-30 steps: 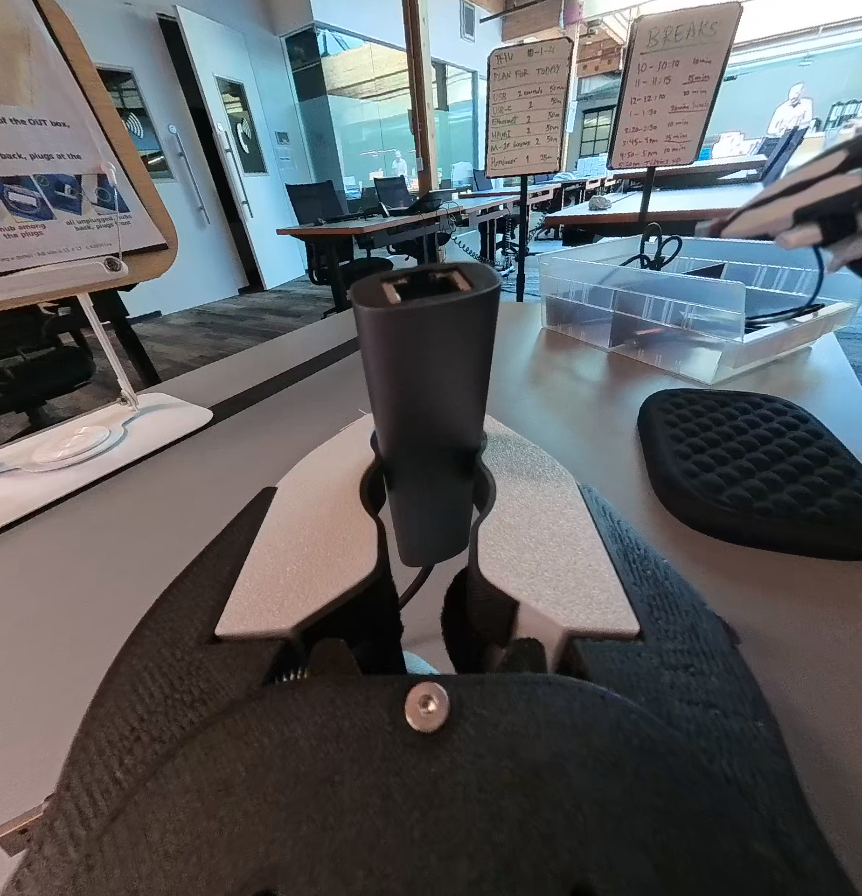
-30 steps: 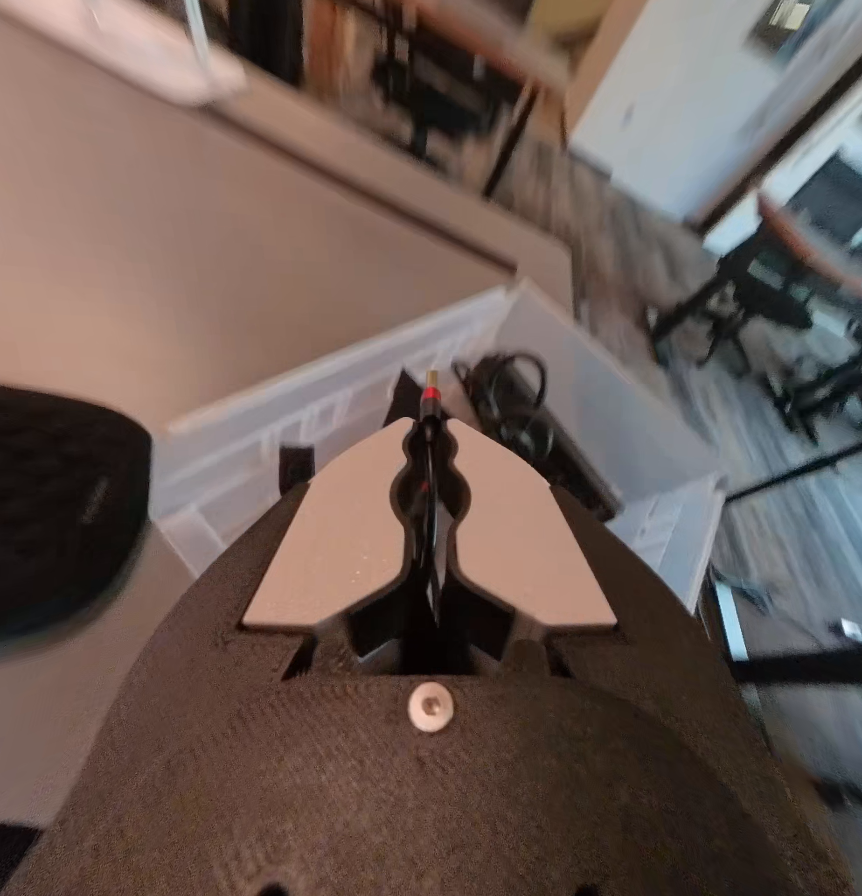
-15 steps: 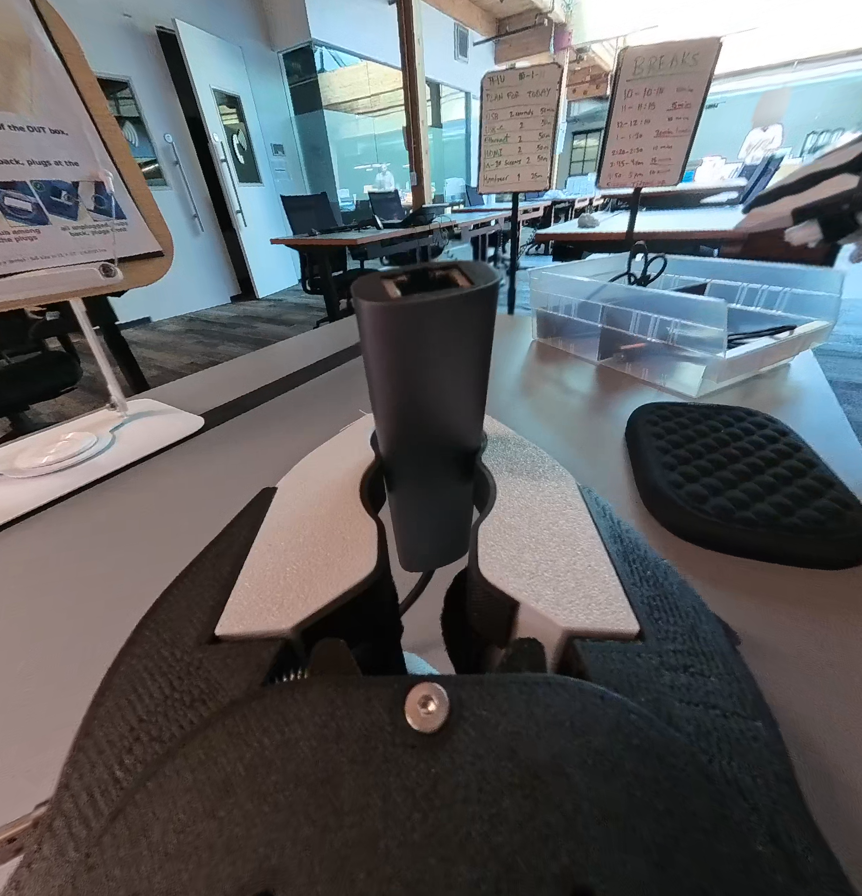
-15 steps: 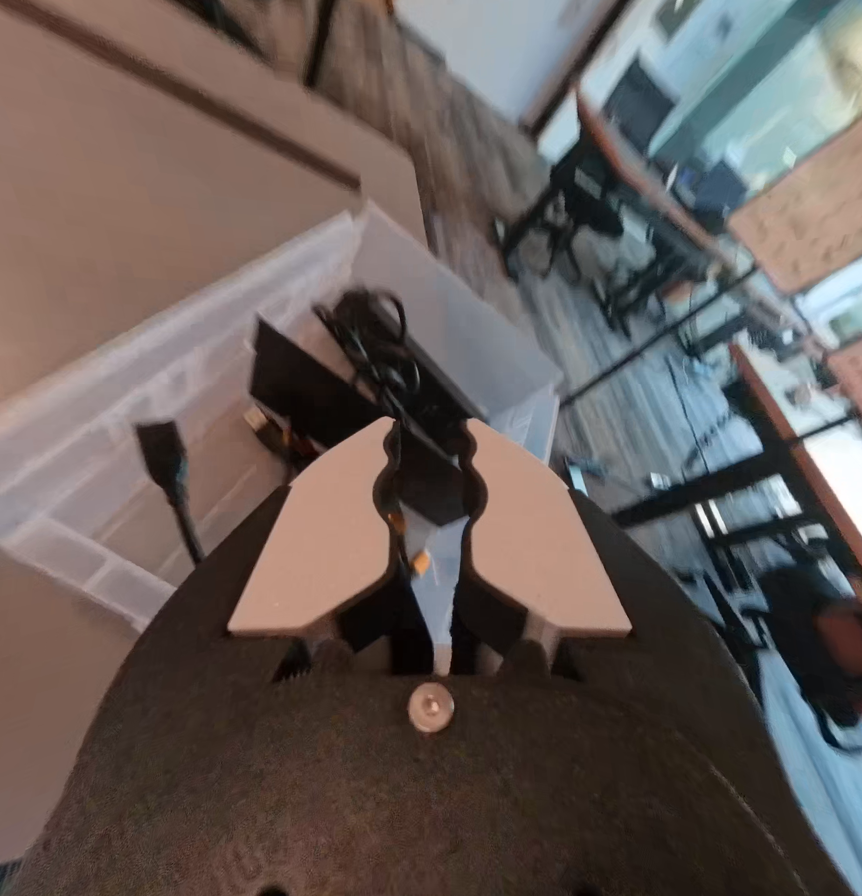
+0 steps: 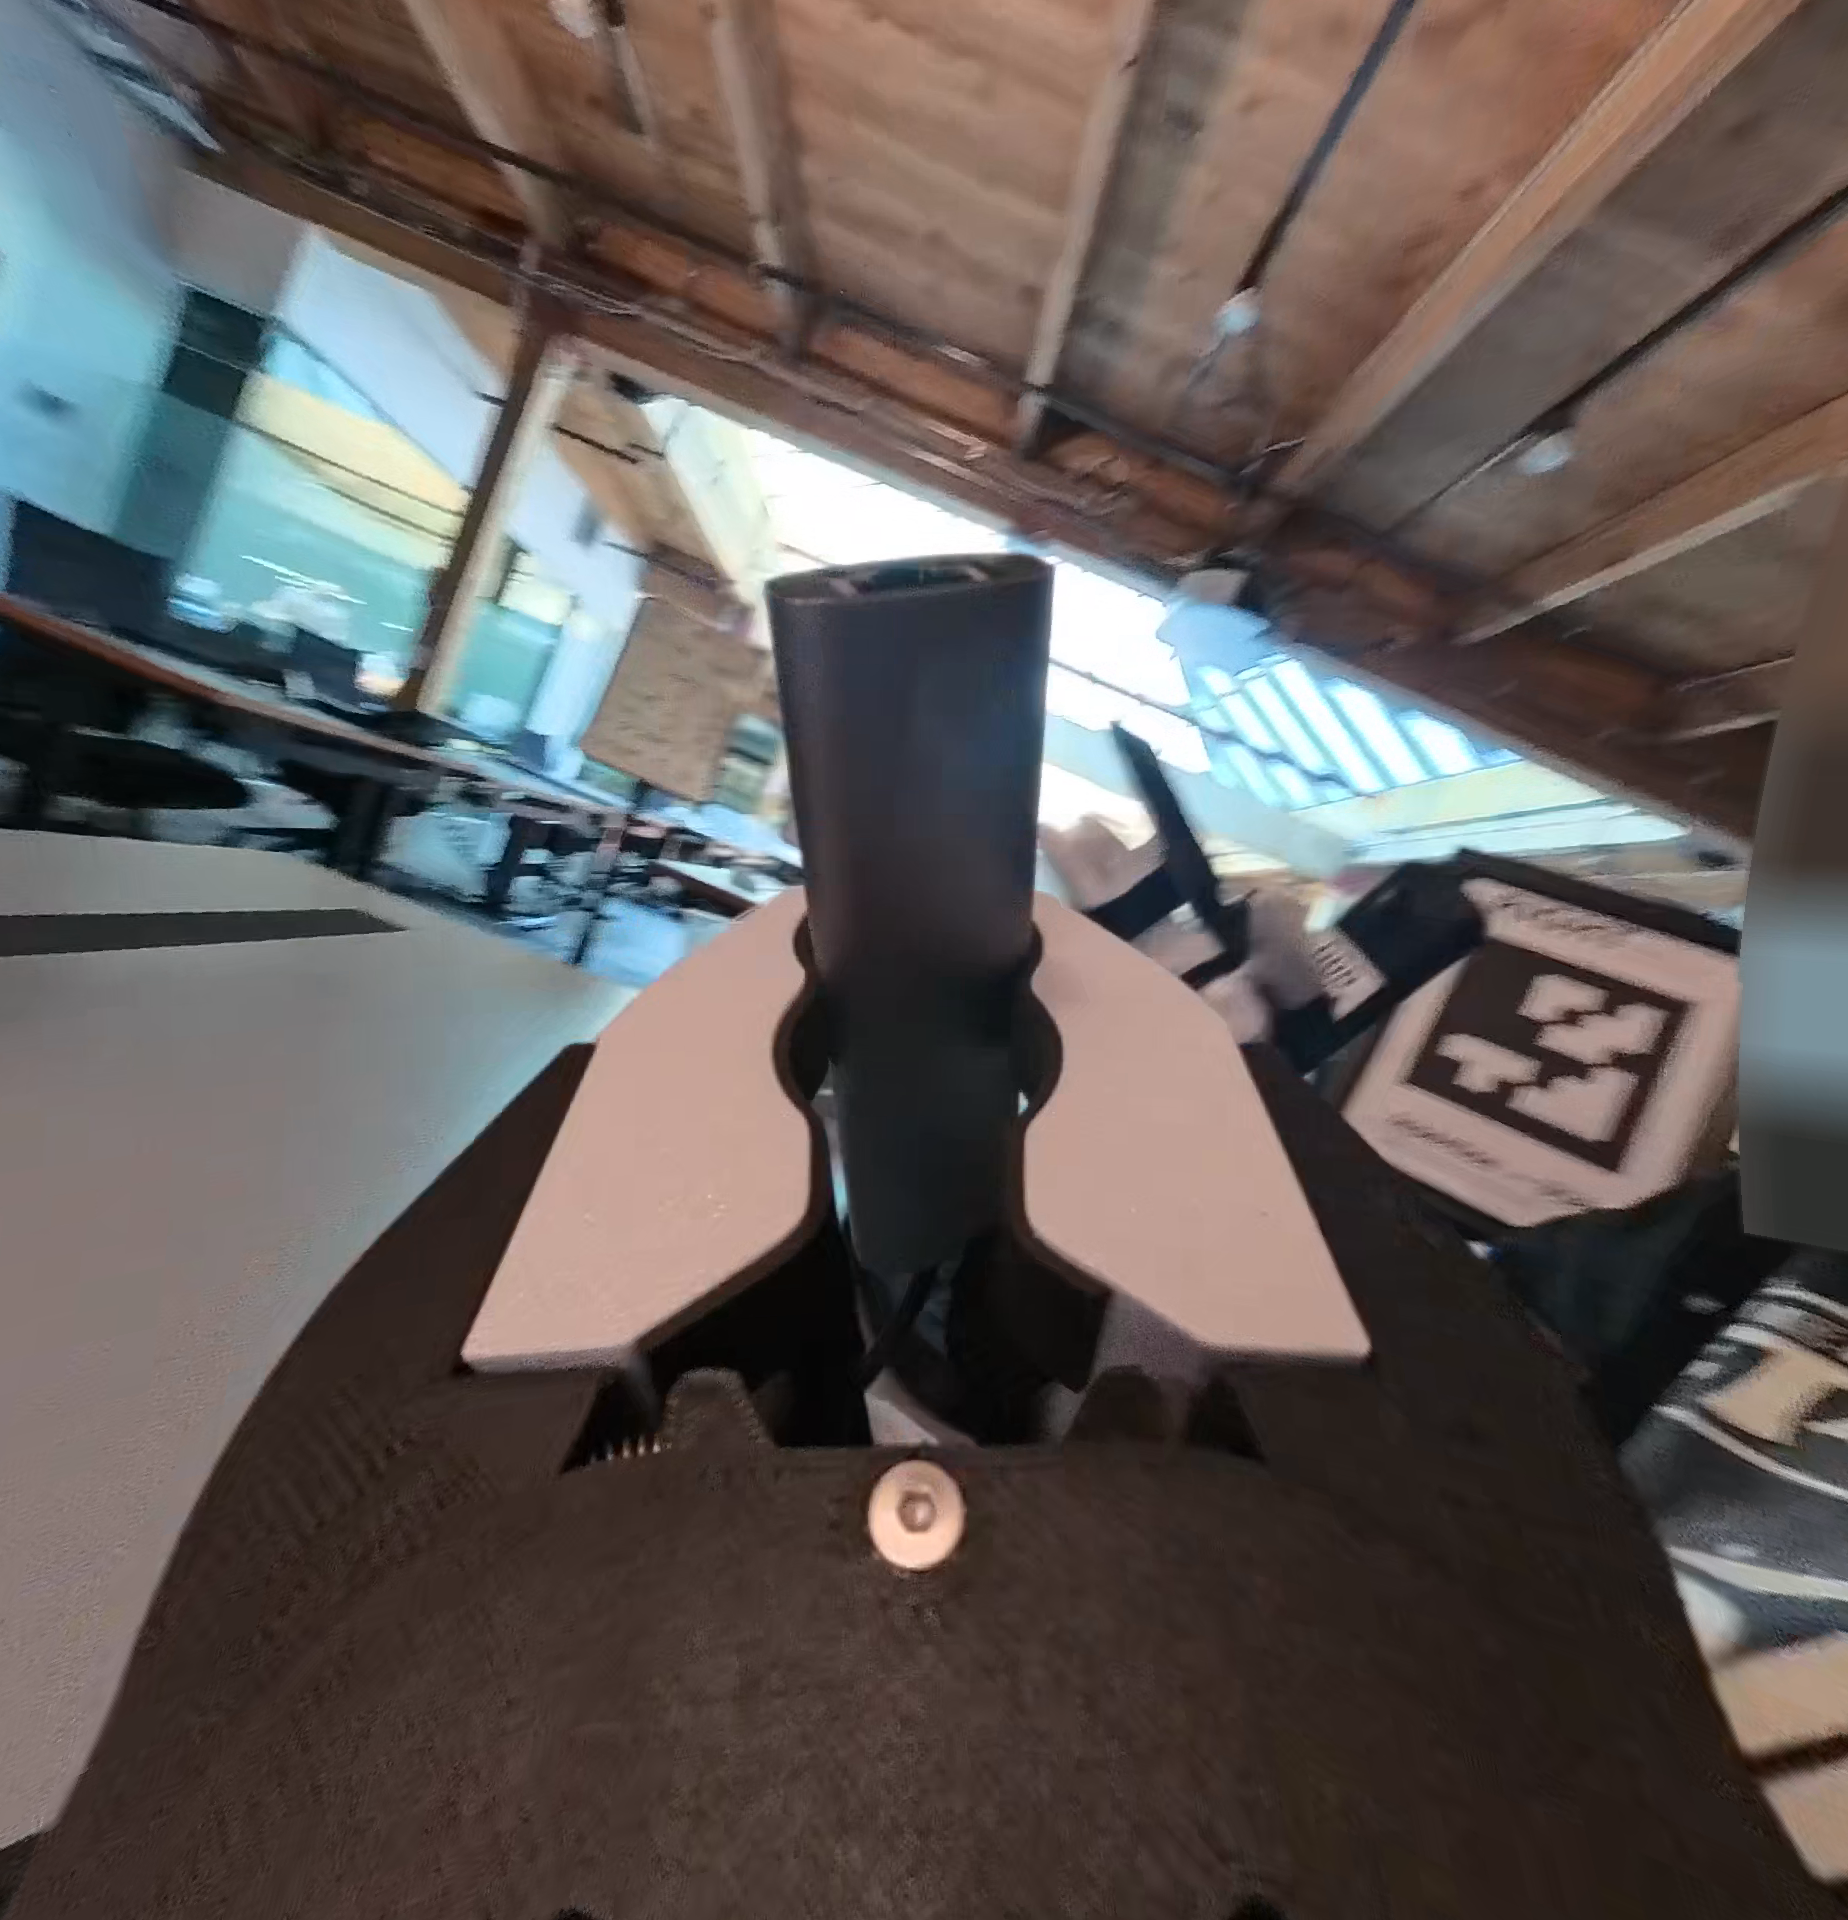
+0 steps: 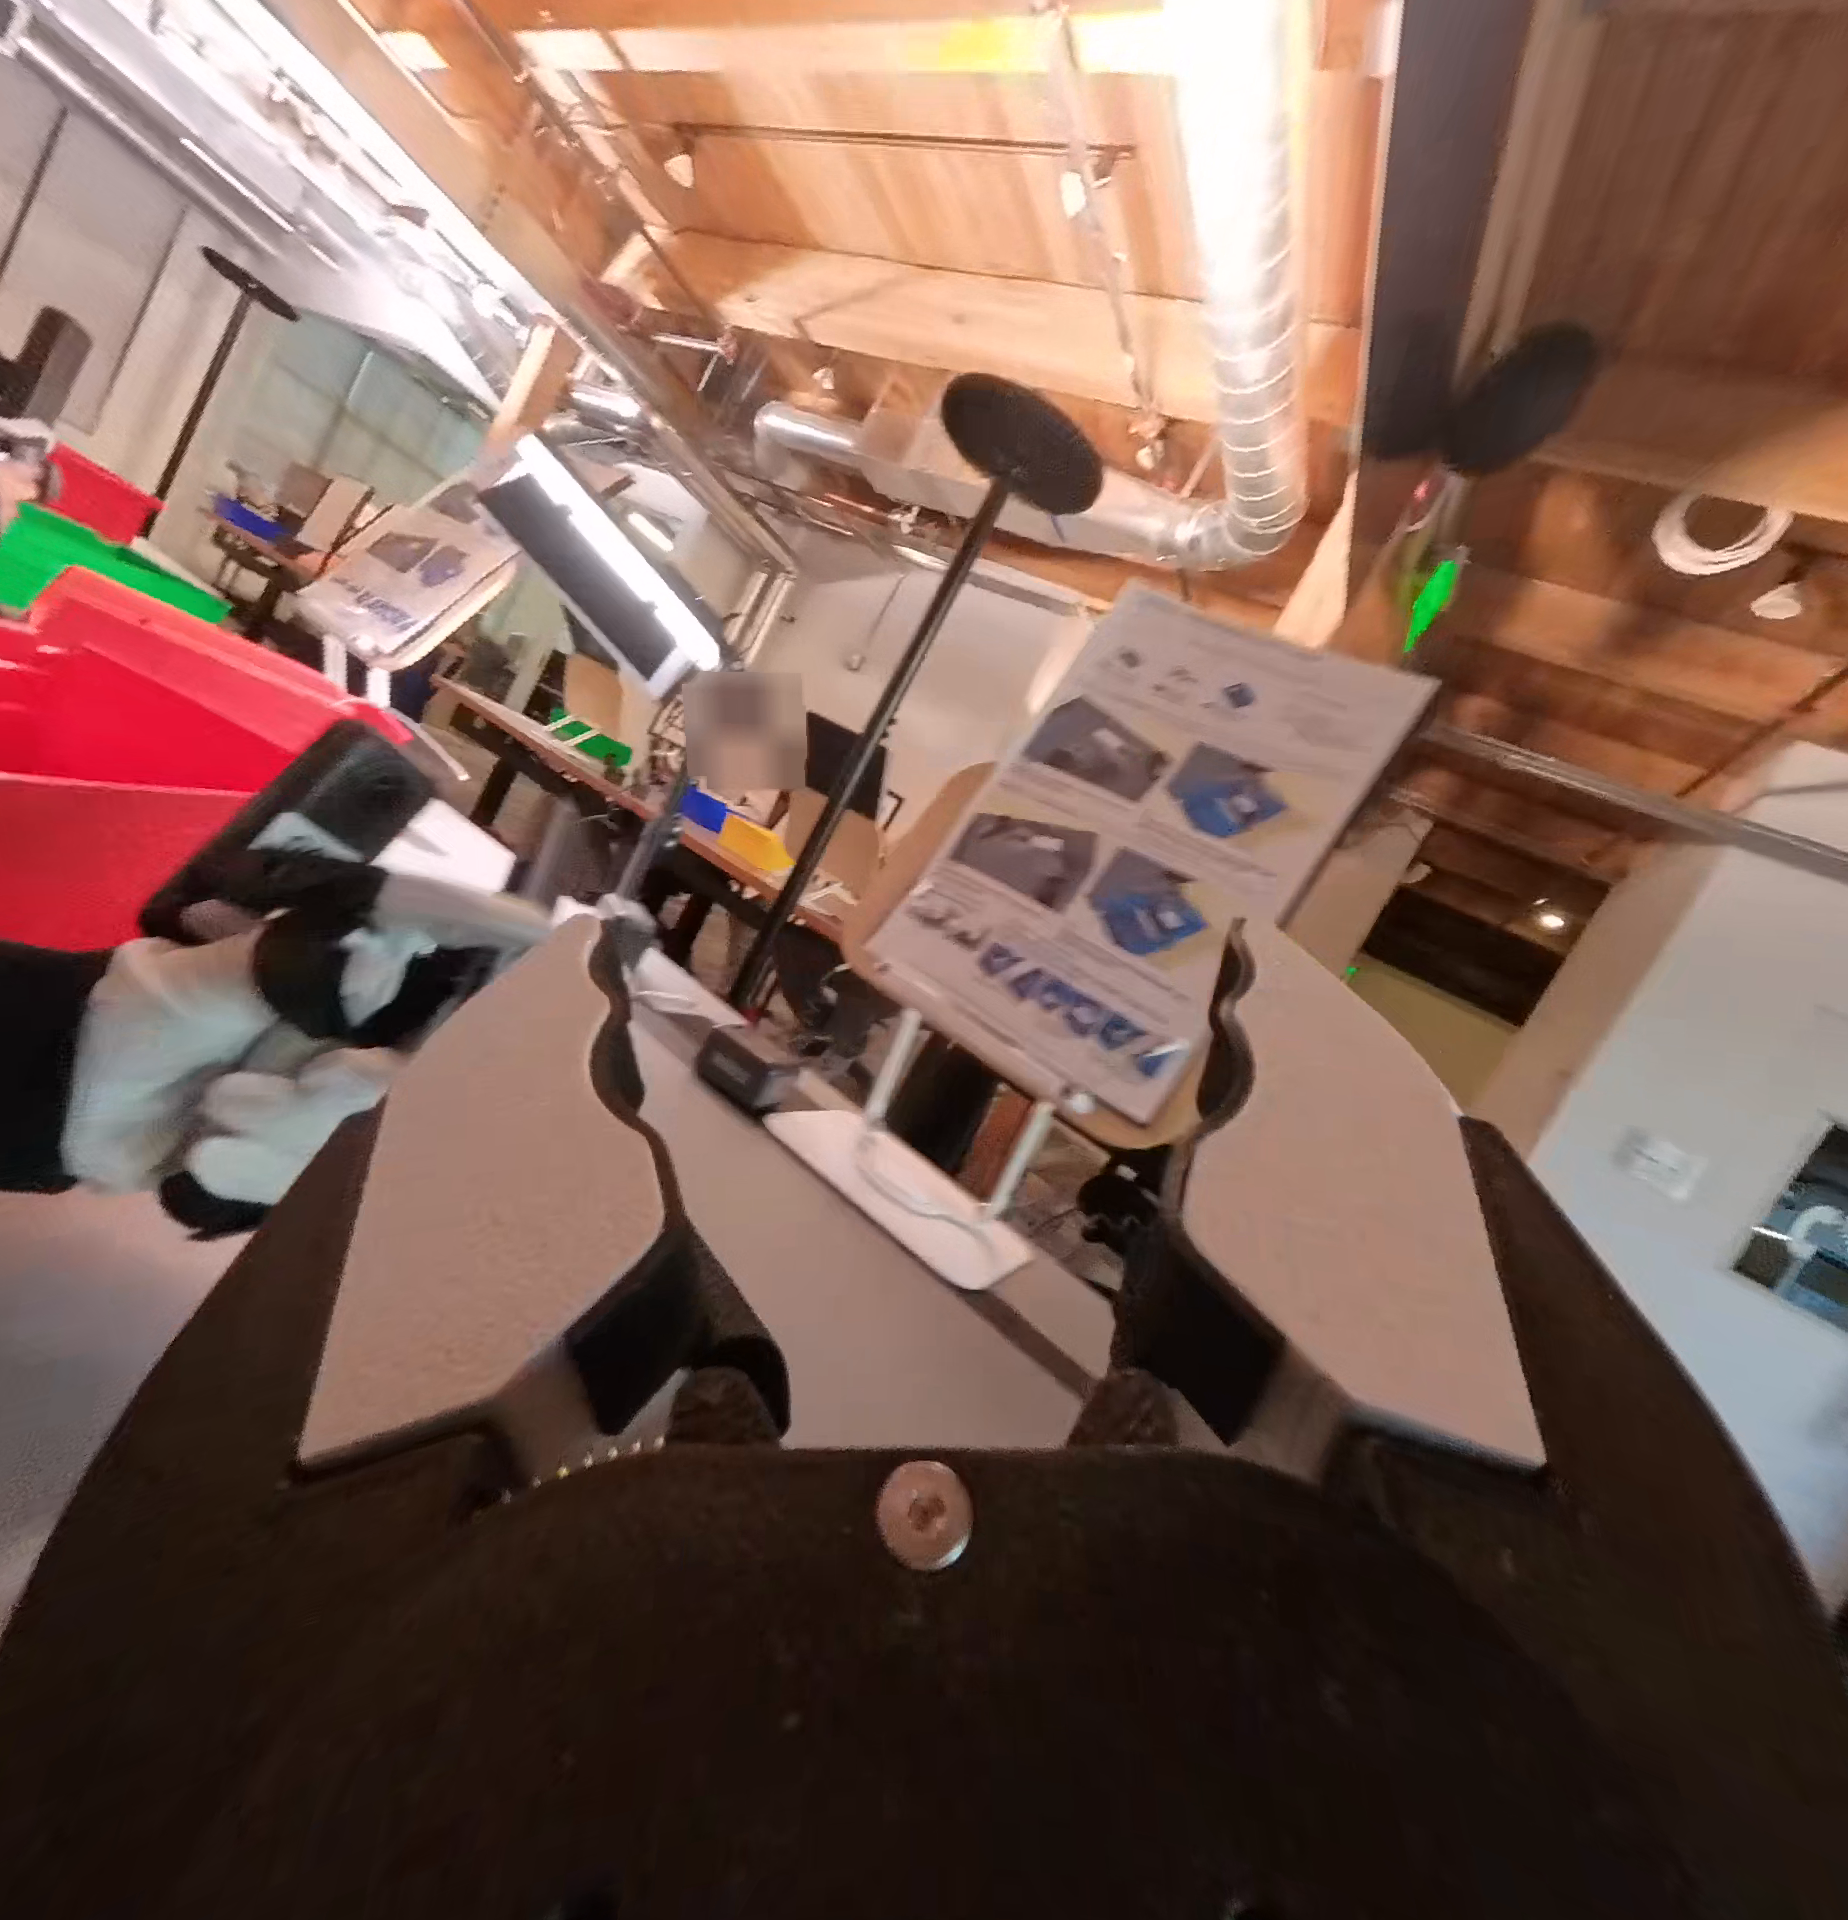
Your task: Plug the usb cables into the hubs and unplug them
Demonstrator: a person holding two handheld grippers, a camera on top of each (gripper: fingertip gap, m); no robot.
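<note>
In the left wrist view my left gripper [image 5: 920, 925] is shut on a dark grey hub [image 5: 909, 779]. The hub stands up between the jaws with its port end pointing away, and a thin black lead hangs from its lower end. The view tilts up at the ceiling. My right gripper [image 6: 909, 956] is open wide and empty, raised over the grey table [image 6: 899, 1257]. No cable shows in either view. The right gripper's body with a black-and-white marker [image 5: 1543, 1049] shows at the right of the left wrist view.
A gloved hand [image 6: 182, 1049] is at the left of the right wrist view. Behind it stand red bins [image 6: 99, 769]. On the table are a picture sign on a white stand [image 6: 1138, 831] and a small black box [image 6: 743, 1065]. A person sits behind.
The right gripper let go of the thin cable over the clear tray, opened wide and swung up and away. The left gripper tilted up towards the ceiling, still holding the hub.
</note>
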